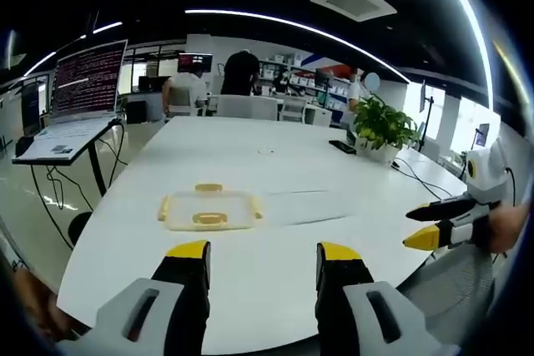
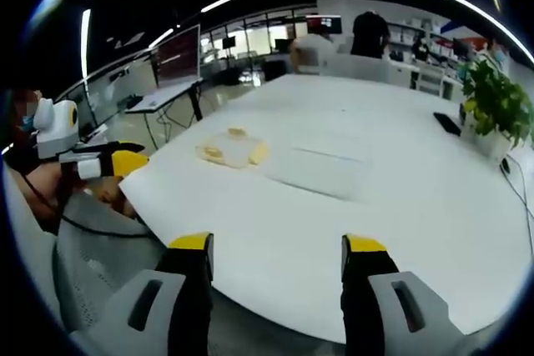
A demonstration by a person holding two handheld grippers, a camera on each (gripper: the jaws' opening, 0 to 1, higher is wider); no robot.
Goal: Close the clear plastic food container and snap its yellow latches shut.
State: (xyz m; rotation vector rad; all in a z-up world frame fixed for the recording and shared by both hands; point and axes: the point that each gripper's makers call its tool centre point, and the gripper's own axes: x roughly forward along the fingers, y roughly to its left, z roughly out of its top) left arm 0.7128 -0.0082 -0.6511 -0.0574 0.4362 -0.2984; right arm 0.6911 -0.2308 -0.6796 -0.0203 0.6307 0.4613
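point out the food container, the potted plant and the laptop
food container (image 1: 210, 210): left gripper view, middle of its clear lid
potted plant (image 1: 384, 125): left gripper view, its green leaves
laptop (image 1: 88, 79): left gripper view, its lit screen

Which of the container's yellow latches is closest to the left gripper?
The latch on the near long side of the container, facing the left gripper; the others sit at the ends and far side.

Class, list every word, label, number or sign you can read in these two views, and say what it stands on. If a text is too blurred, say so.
No text can be read.
Laptop screen: rows of reddish text, too small and blurred to read.
Wall monitor: red and dark picture, nothing legible.
Container: no label to be seen.
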